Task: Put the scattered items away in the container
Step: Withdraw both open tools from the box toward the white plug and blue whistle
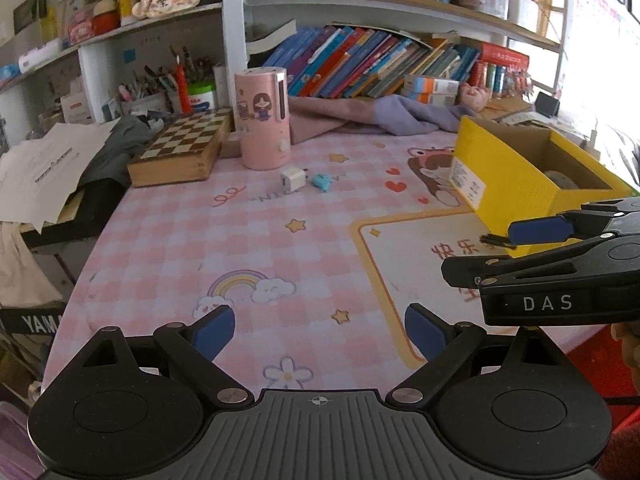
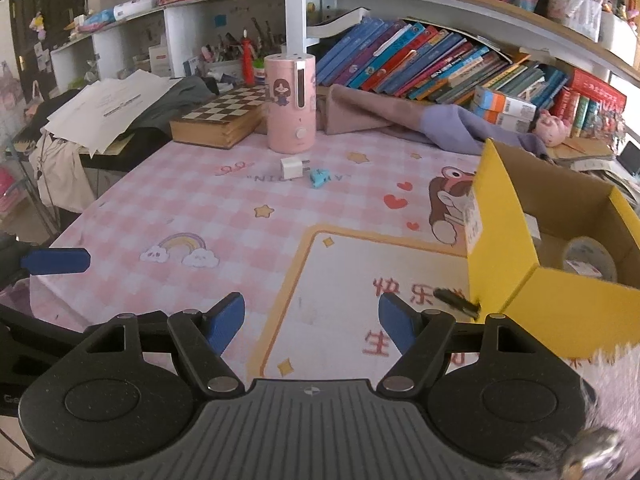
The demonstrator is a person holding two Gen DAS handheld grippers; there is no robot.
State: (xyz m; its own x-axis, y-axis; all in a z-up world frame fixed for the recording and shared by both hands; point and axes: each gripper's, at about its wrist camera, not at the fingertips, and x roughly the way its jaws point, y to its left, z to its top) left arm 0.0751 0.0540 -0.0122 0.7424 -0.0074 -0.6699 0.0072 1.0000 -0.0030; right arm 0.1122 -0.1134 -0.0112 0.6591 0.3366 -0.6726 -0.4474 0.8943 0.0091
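A yellow cardboard box (image 1: pixel 516 176) stands open at the table's right, also in the right wrist view (image 2: pixel 504 240), with a tape roll (image 2: pixel 588 258) inside. A white plug adapter (image 1: pixel 293 178) and a small blue item (image 1: pixel 322 181) lie mid-table in front of a pink canister; both show in the right wrist view (image 2: pixel 291 168) (image 2: pixel 319 177). A small black clip (image 2: pixel 456 300) lies against the box's near corner, also in the left wrist view (image 1: pixel 498 240). My left gripper (image 1: pixel 320 330) is open and empty above the mat. My right gripper (image 2: pixel 312 322) is open and empty, near the clip.
A pink canister (image 1: pixel 262 120), a chessboard box (image 1: pixel 184 148), papers (image 1: pixel 44 164) and crumpled cloth (image 1: pixel 360 116) crowd the table's back. Bookshelves stand behind. The right gripper's body (image 1: pixel 560 264) crosses the left wrist view at right.
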